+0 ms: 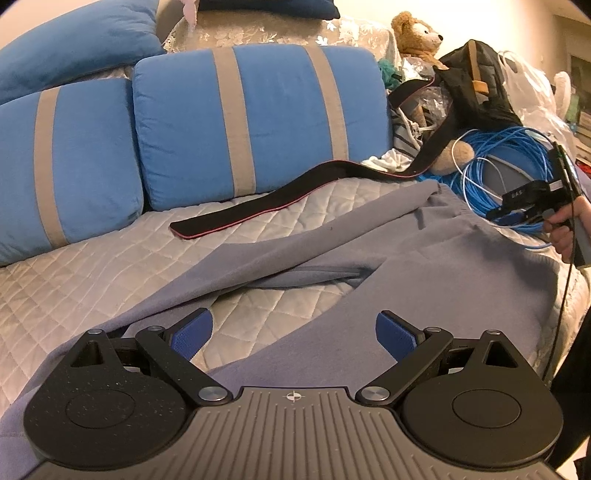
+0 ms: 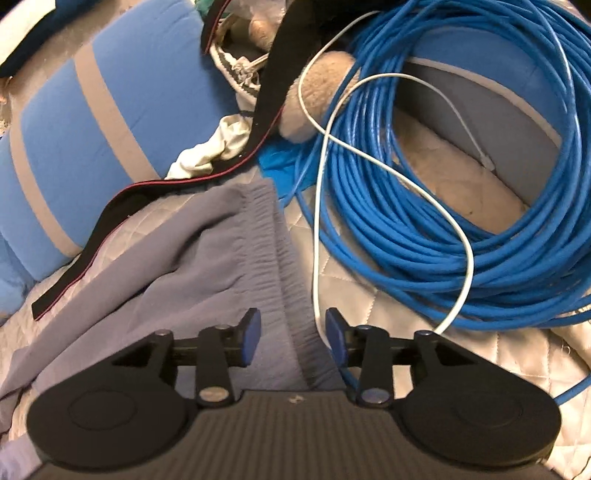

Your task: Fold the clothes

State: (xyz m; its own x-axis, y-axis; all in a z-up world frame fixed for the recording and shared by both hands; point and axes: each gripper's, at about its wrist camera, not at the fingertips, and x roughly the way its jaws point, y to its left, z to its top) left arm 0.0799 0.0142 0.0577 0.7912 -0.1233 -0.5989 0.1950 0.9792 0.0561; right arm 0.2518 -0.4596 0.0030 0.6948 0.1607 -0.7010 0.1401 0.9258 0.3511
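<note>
Grey-blue sweatpants [image 1: 424, 258] lie spread on the quilted sofa cover [image 1: 92, 266], with the two legs reaching toward the left wrist camera. My left gripper [image 1: 294, 336] hangs open over the gap between the legs, nothing between its blue pads. The elastic waistband [image 2: 266, 229] shows in the right wrist view. There my right gripper [image 2: 293, 336] stands partly open with the waistband's edge lying between its pads, which do not press on it. In the left wrist view a hand [image 1: 565, 229] holds the right gripper [image 1: 498, 214] at the pants' far right end.
A big coil of blue cable [image 2: 424, 229] and a white cable [image 2: 467, 266] lie right beside the waistband. A black strap with a red edge [image 1: 258, 210] runs across the cover behind the pants. Striped blue cushions [image 1: 251, 122], a teddy bear [image 1: 417, 33] and a black bag [image 1: 476, 88] line the back.
</note>
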